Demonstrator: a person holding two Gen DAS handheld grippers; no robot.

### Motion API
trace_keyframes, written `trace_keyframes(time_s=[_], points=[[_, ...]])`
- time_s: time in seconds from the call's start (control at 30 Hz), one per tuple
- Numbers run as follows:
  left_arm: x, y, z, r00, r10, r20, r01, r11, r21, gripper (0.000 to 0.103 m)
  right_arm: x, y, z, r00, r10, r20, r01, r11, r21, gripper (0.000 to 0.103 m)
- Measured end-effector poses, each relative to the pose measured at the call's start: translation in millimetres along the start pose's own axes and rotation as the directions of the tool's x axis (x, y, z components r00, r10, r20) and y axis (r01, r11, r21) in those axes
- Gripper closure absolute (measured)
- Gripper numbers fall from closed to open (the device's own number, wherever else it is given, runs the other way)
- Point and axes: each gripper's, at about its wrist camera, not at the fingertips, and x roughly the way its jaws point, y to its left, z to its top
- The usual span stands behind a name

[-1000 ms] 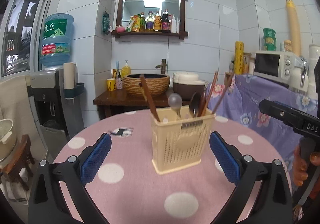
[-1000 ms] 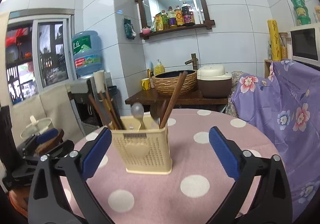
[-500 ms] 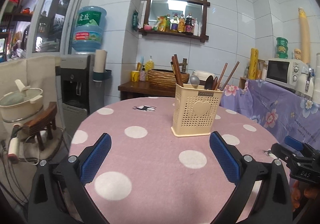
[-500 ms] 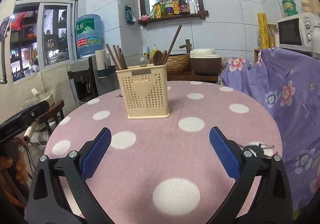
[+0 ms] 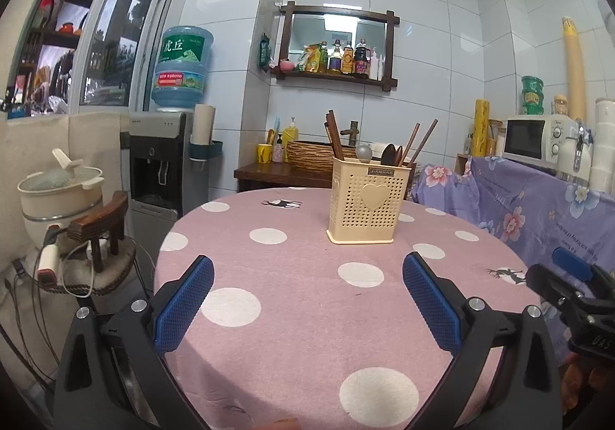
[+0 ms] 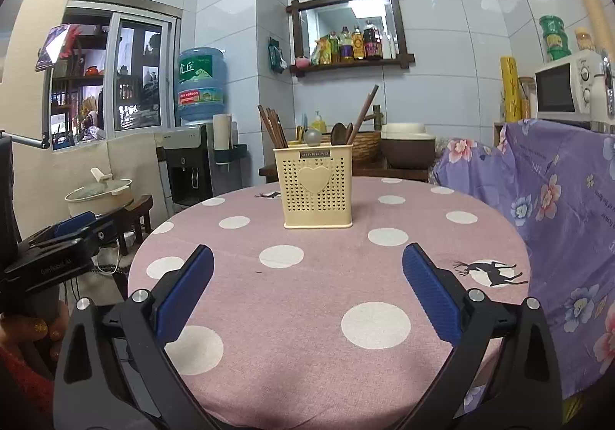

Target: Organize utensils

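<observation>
Left wrist fisheye: looks across a round table (image 5: 307,314) under a pink cloth with white dots. Left gripper (image 5: 307,299) low in the foreground, blue pads (image 5: 184,299) spread wide apart, nothing between them. Holds above the near part of the table, well apart from the cream utensil holder (image 5: 365,199). Holder upright toward the far side of the table, perforated, with a heart on its front. Inside it: dark chopsticks (image 5: 334,138) leaning left, a metal spoon (image 5: 363,152) bowl-up in the middle, dark wooden spoons (image 5: 392,155) beside it, and more sticks (image 5: 421,140) leaning right. At the right edge, part of the right gripper (image 5: 569,276) (only a dark body and one blue pad showing from here). Beyond the table: a water dispenser (image 5: 161,161), a wall shelf of bottles (image 5: 338,61), a microwave (image 5: 538,140) on a purple flowered cover.

Right wrist fisheye: same table (image 6: 326,295), seen from further right. Right gripper (image 6: 307,284) also with pads (image 6: 430,291) set wide, empty, over the near half of the cloth. Utensil holder (image 6: 317,188) upright past the middle of the table, well clear of the fingers, chopsticks (image 6: 273,126) and spoons (image 6: 340,133) standing in it. Left gripper (image 6: 69,234) at the left edge (held in a hand (image 6: 42,326), off the table's side). A deer print (image 6: 488,272) on the cloth near the right pad.
</observation>
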Motion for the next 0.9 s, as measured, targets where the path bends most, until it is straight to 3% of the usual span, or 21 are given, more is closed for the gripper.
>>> trace_keyframes(time_s=[0.9], points=[[-10, 5, -3, 1.0, 0.02, 0.022, -0.019, 1.0, -0.021, 0.005, -4, -2, 0, 1.0, -0.014, -0.004, 0.014, 1.0, -0.009, 0.006]])
